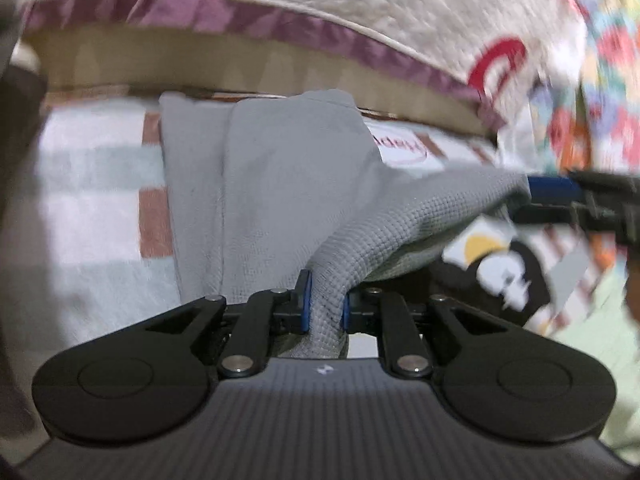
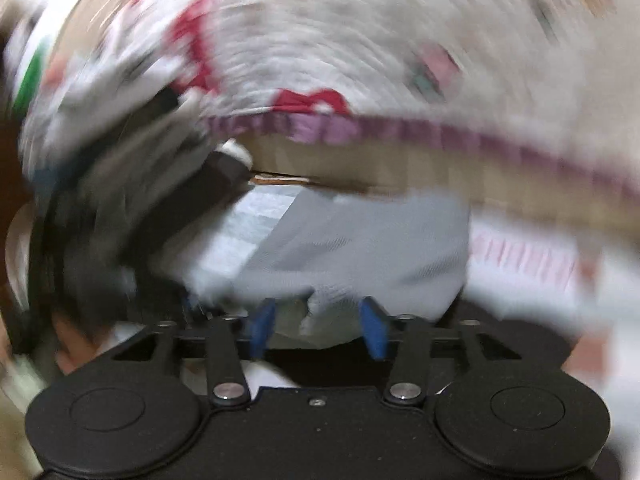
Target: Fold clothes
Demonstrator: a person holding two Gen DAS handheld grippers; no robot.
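Plainly, left gripper pinches the grey cloth — right gripper stands wide; print behind it too blurred to read.

Garment on blanket, quilt behind

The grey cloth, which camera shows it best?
The left wrist view: the grey cloth is sharp, its weave visible, pinched in the left tongs. The right wrist view shows it only as a motion-blurred pale patch.

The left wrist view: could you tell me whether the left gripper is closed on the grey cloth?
Yes, the left gripper has both blue pads pressed against a bunched fold of the grey cloth.
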